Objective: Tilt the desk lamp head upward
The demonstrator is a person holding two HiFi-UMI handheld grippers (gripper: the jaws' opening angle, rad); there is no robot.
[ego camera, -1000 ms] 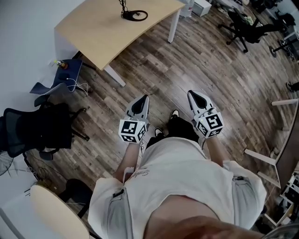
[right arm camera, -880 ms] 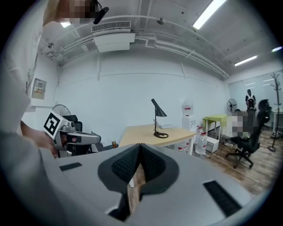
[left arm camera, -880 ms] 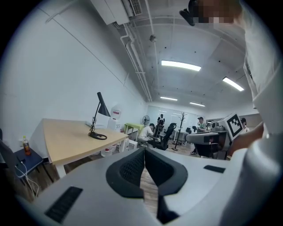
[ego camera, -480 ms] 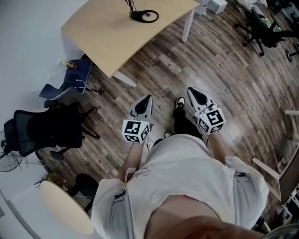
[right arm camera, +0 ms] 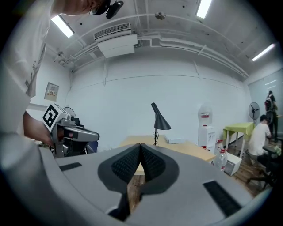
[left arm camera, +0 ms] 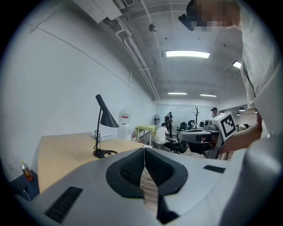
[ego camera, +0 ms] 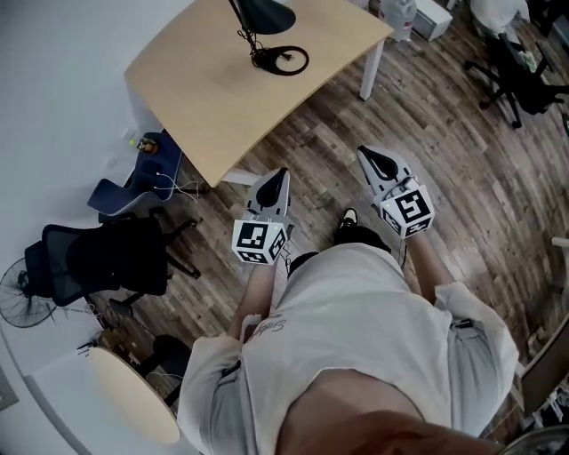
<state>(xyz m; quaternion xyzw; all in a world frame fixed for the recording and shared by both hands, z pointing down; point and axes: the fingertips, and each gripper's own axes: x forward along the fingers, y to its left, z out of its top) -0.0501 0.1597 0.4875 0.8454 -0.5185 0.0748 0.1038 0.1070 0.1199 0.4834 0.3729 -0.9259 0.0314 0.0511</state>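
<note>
Standing on a wood-plank floor (ego camera: 444, 160) in the head view, the person is holding the left gripper (ego camera: 277, 182) and the right gripper (ego camera: 373, 163) out in front, side by side and well apart from the desk lamp (ego camera: 267, 27), which is sitting near the far edge of the curved wooden desk (ego camera: 204, 98); script lettering on the white shirt (ego camera: 262, 331) is showing too small to read. In the left gripper view, that gripper's jaws are pressing together at the tips with nothing between them, and the lamp is showing beyond them to the left, its black cone head (left arm camera: 107, 118) pointing downward. In the right gripper view, the jaws are likewise meeting on nothing, the lamp is rising on the desk far behind their tips, and a water dispenser (right arm camera: 204, 126) and a wall poster (right arm camera: 51, 91) are carrying print that cannot be read
</note>
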